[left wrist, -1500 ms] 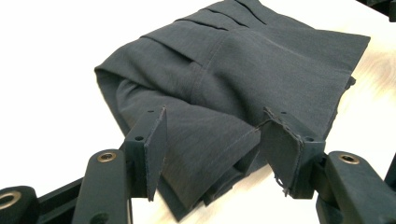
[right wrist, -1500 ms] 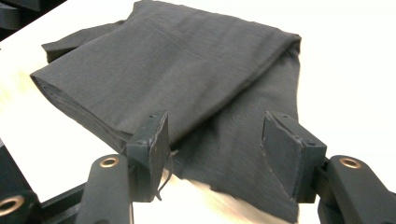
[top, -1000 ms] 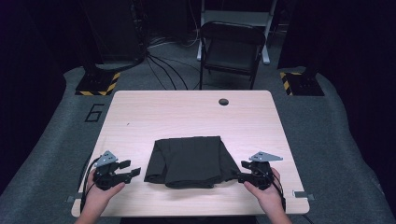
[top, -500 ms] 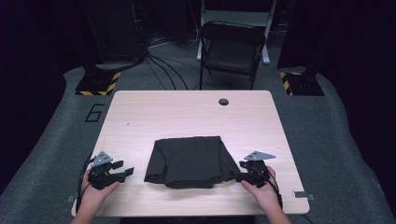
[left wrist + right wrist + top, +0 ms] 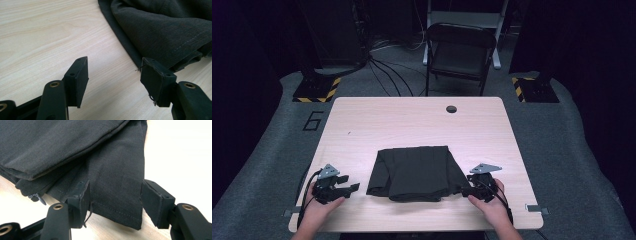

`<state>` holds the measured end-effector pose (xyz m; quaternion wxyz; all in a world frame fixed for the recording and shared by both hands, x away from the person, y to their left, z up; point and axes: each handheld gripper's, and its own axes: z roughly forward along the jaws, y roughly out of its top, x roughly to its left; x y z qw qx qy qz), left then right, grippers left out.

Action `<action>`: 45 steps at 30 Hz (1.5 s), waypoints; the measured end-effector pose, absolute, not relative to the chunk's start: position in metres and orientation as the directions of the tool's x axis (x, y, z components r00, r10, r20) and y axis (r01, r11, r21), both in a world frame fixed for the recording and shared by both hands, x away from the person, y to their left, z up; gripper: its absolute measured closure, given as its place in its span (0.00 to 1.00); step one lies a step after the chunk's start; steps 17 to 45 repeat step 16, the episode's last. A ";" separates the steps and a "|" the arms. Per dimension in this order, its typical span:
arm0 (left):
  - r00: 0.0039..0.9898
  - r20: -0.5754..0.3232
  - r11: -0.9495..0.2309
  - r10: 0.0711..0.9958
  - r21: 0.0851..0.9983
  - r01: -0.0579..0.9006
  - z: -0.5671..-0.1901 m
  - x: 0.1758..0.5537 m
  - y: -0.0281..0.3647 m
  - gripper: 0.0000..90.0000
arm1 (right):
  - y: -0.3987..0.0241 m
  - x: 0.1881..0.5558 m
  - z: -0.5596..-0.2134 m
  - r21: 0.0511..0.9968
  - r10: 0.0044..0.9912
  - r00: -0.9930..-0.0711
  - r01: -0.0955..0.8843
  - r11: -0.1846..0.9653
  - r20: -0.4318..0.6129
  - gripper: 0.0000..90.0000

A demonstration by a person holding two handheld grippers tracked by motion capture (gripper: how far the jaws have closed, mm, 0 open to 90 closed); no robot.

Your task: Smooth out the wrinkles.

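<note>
Both grippers are all black, the left gripper (image 5: 353, 188) and right gripper (image 5: 463, 190) each topped with a grey triangular plate, brass-coloured screws at the jaw pivots, black cables trailing back. Bare forearms, no sleeves.

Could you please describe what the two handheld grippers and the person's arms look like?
Both the left gripper and the right gripper are black, each topped by a grey three-cornered plate. Each has two flat, squarish black pads on arms with brass-coloured rivets. A black cable trails from each along the forearm. The forearms are bare, with no sleeves in view.
</note>
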<state>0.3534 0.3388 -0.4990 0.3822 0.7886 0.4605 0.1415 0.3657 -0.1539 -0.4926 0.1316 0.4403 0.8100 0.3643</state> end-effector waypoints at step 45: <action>0.592 -0.130 -0.323 0.796 0.736 0.596 -0.496 0.361 0.312 0.44 | -0.174 0.348 -0.493 0.702 0.855 -0.507 0.650 0.292 0.114 0.44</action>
